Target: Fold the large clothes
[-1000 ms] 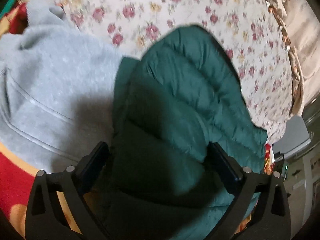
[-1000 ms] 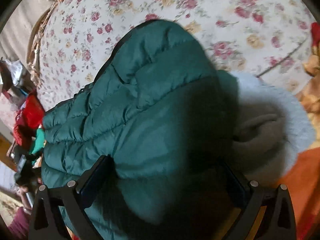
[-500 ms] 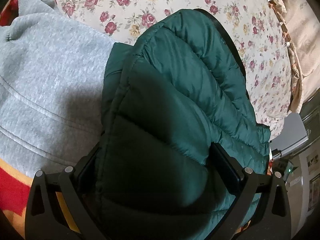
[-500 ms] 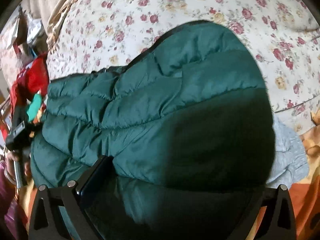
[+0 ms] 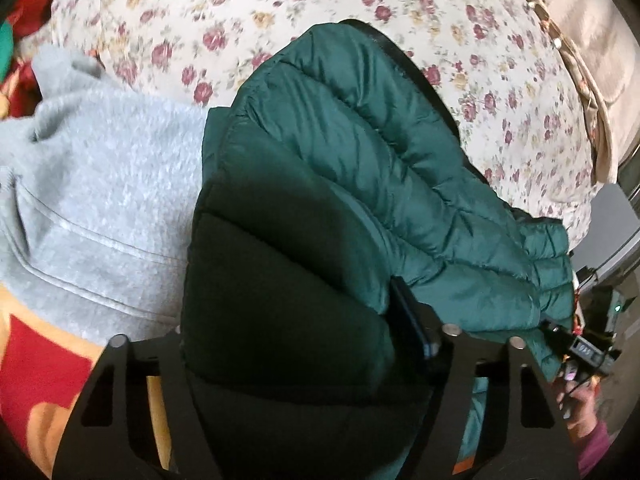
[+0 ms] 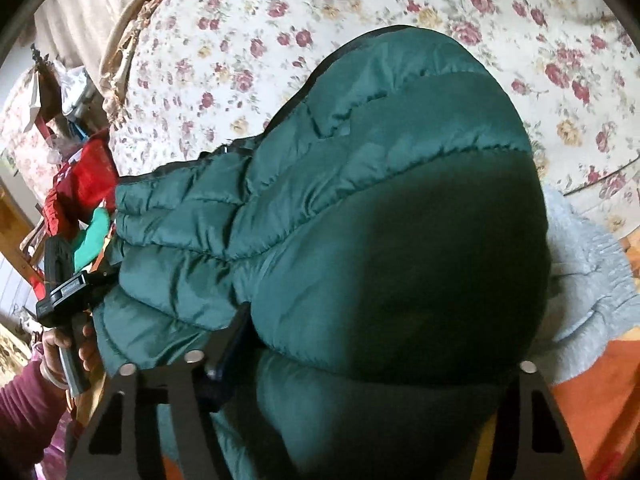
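Both sets of tongs, left tongs (image 5: 296, 332) and right tongs (image 6: 372, 344), are closing on the green puffer jacket (image 5: 360, 168), bunched on the floral bed (image 5: 280, 8) beside a grey sweatshirt (image 5: 100, 184) — folding looks barely begun.

green jacket (image 5: 320, 208) ahead, floral bedspread (image 5: 280, 20) open

One green puffer jacket (image 5: 344, 184) bulges between the jaws. One grey sweatshirt (image 5: 92, 184) lies left of the left claw. One floral bedspread (image 5: 240, 12) spreads beyond it. One patterned red-and-orange blanket (image 5: 36, 364) lies underneath.
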Demonstrator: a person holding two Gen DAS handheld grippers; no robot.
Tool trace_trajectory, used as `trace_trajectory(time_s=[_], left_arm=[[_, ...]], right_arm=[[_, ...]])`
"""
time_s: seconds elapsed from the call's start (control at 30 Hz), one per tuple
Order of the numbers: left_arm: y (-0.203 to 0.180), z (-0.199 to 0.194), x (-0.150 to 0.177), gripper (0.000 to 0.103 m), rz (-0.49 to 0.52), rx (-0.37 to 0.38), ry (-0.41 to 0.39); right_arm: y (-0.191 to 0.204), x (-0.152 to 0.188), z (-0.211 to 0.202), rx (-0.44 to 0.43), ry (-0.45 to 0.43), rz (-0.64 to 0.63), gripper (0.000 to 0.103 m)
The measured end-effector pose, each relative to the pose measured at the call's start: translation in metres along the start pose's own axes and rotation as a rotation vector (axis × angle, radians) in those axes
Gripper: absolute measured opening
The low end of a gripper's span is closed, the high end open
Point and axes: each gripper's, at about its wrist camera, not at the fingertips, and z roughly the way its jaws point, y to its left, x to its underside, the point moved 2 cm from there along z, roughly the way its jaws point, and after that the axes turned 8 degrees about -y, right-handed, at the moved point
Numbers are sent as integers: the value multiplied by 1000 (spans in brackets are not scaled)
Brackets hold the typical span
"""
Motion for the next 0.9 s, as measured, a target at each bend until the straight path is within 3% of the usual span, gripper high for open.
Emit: trace_trajectory(time_s=[0.23, 0.5, 0.9], left_arm=[[-17, -27, 2, 51, 90, -48, -18], [-26, -67, 15, 45, 125, -42, -2], [-38, -166, 63, 43, 170, 20, 78]], right_arm=[[14, -4, -22, 1, -24, 11, 52], [31, 5, -58, -13, -23, 32, 48], [66, 61, -138, -93, 18, 77, 48]])
